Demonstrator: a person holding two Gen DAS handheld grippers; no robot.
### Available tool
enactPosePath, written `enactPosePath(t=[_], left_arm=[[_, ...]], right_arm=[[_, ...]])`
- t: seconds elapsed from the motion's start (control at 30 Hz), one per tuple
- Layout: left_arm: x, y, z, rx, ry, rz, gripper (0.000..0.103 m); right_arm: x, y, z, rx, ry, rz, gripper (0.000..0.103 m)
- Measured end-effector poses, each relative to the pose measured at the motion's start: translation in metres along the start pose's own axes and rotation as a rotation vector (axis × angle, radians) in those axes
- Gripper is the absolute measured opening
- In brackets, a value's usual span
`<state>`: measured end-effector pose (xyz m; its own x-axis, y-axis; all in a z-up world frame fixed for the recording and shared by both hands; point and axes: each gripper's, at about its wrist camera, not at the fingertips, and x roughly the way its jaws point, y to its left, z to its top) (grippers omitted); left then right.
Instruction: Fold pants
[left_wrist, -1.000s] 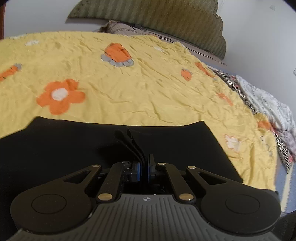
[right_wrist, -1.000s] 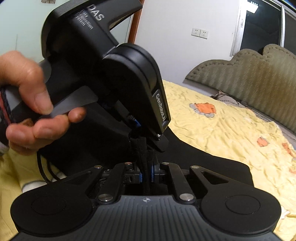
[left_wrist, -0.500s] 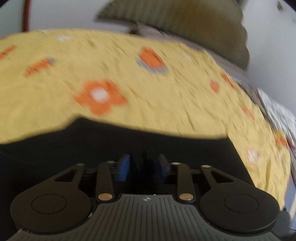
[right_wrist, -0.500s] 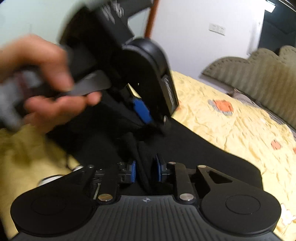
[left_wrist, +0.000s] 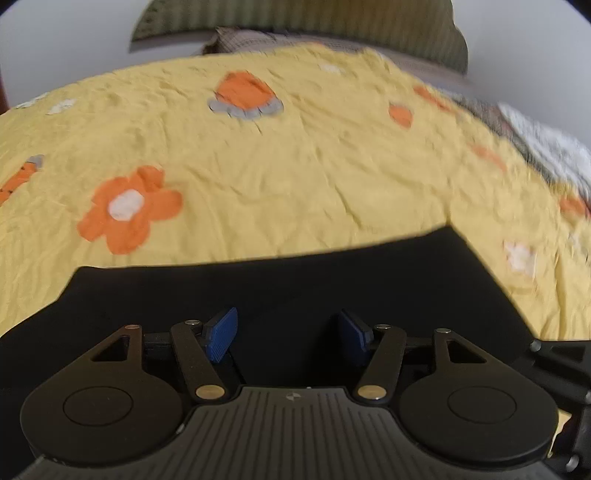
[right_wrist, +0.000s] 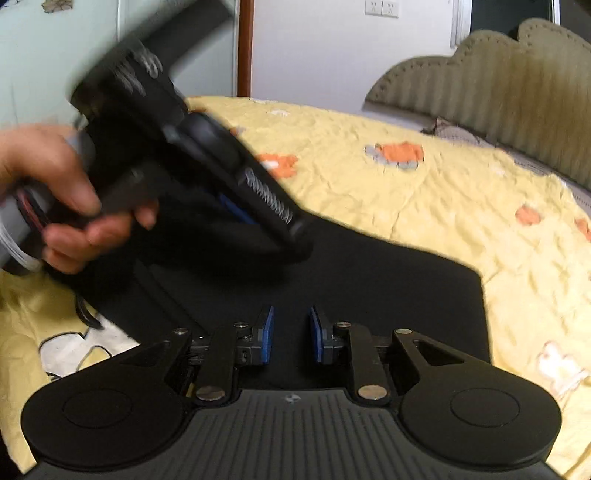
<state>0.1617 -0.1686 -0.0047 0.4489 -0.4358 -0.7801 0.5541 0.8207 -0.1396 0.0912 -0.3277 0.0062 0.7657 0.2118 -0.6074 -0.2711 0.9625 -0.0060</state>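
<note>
**Both jaws apart over the folded pants**

Big picture first: the bed (left_wrist: 295, 155), in its yellow flowered cover, runs far ahead of both sets of jaws, up to the headboard (right_wrist: 498, 81). On it, right under and just ahead of the jaws, lie the pants (left_wrist: 295, 288), a flat black slab with a straight far edge and a square corner off to the right of the jaws.

The left gripper (left_wrist: 290, 336) has its jaws wide apart, blue pads showing, nothing between them but cloth lying below. The right gripper (right_wrist: 291, 336) is parted too, more narrowly, and also holds nothing. The left hand (right_wrist: 70, 199) shows in the right view, up and left of the right jaws.

My read: this is a let-go after a fold. To do it well, lift both sets of jaws straight up and clear so the pads don't drag the top layer. Then check that the edges line up before pinching for any next fold.

Now the murk. Black on black hides the layers, so I can't count folds or find waistband or hems. The near edge is hidden behind the gripper bodies. Whether the pads touch the cloth, I can't tell. Motion blur smears the left tool and the bed's right side.
</note>
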Motion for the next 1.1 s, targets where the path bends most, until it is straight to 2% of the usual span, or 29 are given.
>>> enactPosePath(t=[0.07, 0.13, 0.17, 0.23, 0.27, 0.3, 0.4, 0.47, 0.53, 0.6, 0.67, 0.77, 0.9, 1.0, 1.1], left_arm=[[-0.015, 0.002, 0.0, -0.001, -0.034, -0.026, 0.067], [-0.023, 0.001, -0.001, 0.017, -0.049, -0.029, 0.075], [-0.021, 0.0, -0.001, 0.021, -0.045, -0.018, 0.078], [-0.01, 0.002, 0.002, 0.006, 0.01, 0.015, 0.075], [-0.008, 0.011, 0.005, -0.041, 0.029, 0.022, 0.074], [-0.013, 0.02, 0.006, -0.09, 0.015, 0.014, 0.076], [-0.03, 0.053, 0.009, -0.232, -0.02, 0.006, 0.081], [-0.033, 0.07, 0.011, -0.289, 0.023, -0.067, 0.083], [-0.028, 0.078, 0.008, -0.322, 0.086, -0.134, 0.083], [-0.019, 0.079, 0.003, -0.352, 0.141, -0.166, 0.083], [-0.01, 0.078, 0.001, -0.367, 0.167, -0.198, 0.083], [-0.004, 0.077, 0.002, -0.393, 0.162, -0.235, 0.088], [0.005, 0.076, 0.003, -0.437, 0.173, -0.339, 0.088], [0.011, 0.076, 0.002, -0.456, 0.155, -0.351, 0.083], [0.013, 0.08, -0.001, -0.492, 0.139, -0.354, 0.058]], right_arm=[[-0.001, -0.014, 0.006, 0.012, -0.013, -0.041, 0.021], [0.01, -0.028, 0.015, 0.028, 0.026, -0.062, 0.021], [0.018, -0.027, 0.014, 0.028, 0.038, -0.065, 0.021], [0.034, -0.036, 0.014, 0.051, 0.067, -0.071, 0.024], [0.035, -0.036, 0.016, 0.072, 0.054, -0.088, 0.024], [0.031, -0.027, 0.019, 0.069, 0.041, -0.099, 0.025], [0.006, 0.008, 0.017, -0.035, -0.056, -0.014, 0.025], [-0.007, 0.036, 0.01, -0.156, -0.116, 0.015, 0.025], [-0.011, 0.06, 0.002, -0.269, -0.12, 0.04, 0.026], [-0.01, 0.076, -0.004, -0.331, -0.112, 0.055, 0.03], [-0.007, 0.082, -0.005, -0.342, -0.107, 0.054, 0.033], [-0.004, 0.081, -0.005, -0.321, -0.089, 0.047, 0.04], [-0.015, 0.083, -0.008, -0.283, -0.09, 0.095, 0.045], [-0.012, 0.086, -0.007, -0.272, -0.079, 0.106, 0.045], [-0.005, 0.093, -0.007, -0.292, -0.071, 0.067, 0.044]])
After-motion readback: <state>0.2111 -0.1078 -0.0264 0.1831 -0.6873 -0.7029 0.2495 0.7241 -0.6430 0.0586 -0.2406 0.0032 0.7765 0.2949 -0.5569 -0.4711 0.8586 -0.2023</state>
